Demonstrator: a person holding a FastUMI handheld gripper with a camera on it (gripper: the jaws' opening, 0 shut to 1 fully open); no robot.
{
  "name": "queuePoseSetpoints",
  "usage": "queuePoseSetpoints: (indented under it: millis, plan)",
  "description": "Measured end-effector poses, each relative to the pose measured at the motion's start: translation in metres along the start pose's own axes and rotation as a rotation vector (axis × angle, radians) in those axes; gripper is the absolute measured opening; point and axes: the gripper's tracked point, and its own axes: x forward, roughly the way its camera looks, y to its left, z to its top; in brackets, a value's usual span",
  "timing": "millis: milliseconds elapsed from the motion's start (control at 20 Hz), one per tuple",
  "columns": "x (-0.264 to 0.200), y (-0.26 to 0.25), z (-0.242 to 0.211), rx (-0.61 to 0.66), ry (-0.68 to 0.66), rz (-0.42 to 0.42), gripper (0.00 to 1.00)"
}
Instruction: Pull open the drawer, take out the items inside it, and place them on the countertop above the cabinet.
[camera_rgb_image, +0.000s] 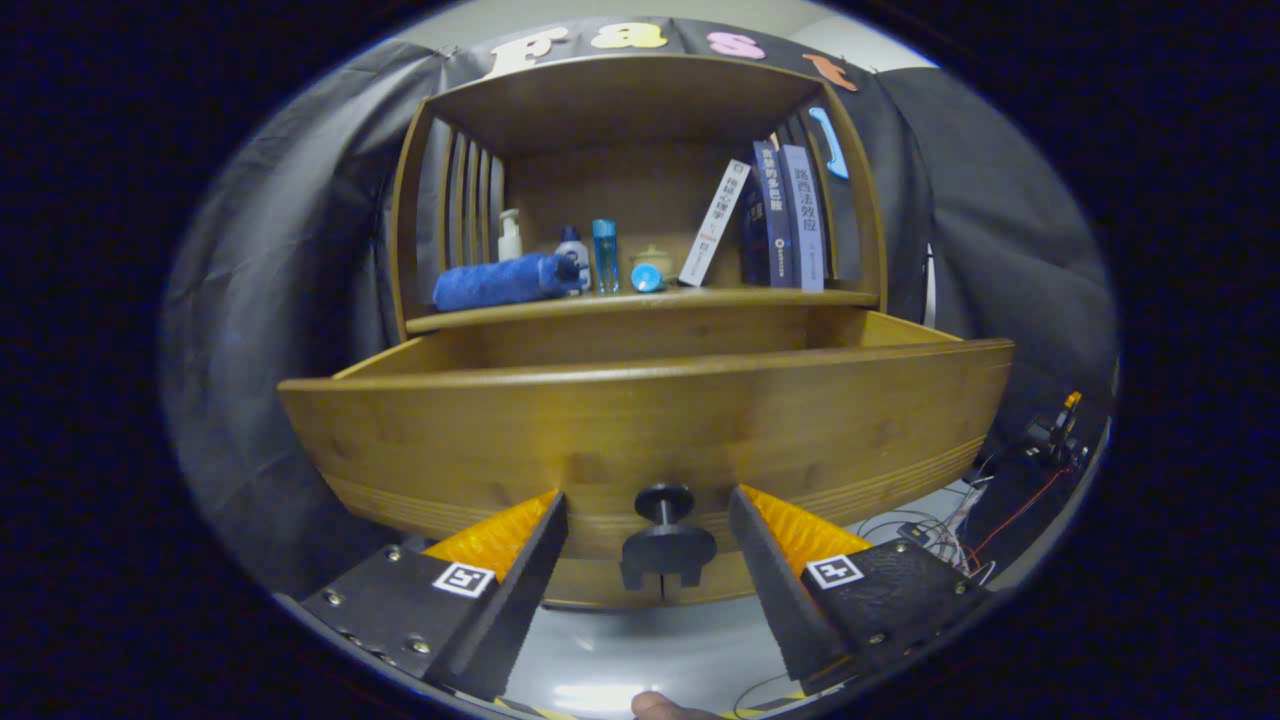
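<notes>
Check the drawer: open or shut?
Open. The drawer juts out below the shelf, showing its inner walls; the open gripper straddles its knob without touching.

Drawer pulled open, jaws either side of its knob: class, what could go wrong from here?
1. The drawer stands far out of the cabinet; pulling further may drop it.
2. The gripper has open jaws flanking the knob; lifting carelessly could snag it.
3. The countertop already holds a rolled blue towel, bottles and leaning books, which could be knocked over.
</notes>
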Motion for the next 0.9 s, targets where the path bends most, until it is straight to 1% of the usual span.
queuePoseSetpoints:
  millis: [100,250,450,550,600,650,900]
  plan:
    - [0.004,-0.002,0.002,0.002,-0.002,0.009,0.98]
    - [0.017,-0.005,0.003,0.025,0.028,0.033,0.98]
    - [0.036,0.000,0.010,0.024,0.034,0.016,0.98]
    - [0.046,0.003,0.020,0.025,0.006,0.004,0.98]
    - [0.050,0.004,0.015,0.022,0.031,0.005,0.98]
    - [0.054,0.005,0.018,0.035,0.016,0.002,0.98]
    - [0.078,0.007,0.024,0.025,0.054,0.001,0.98]
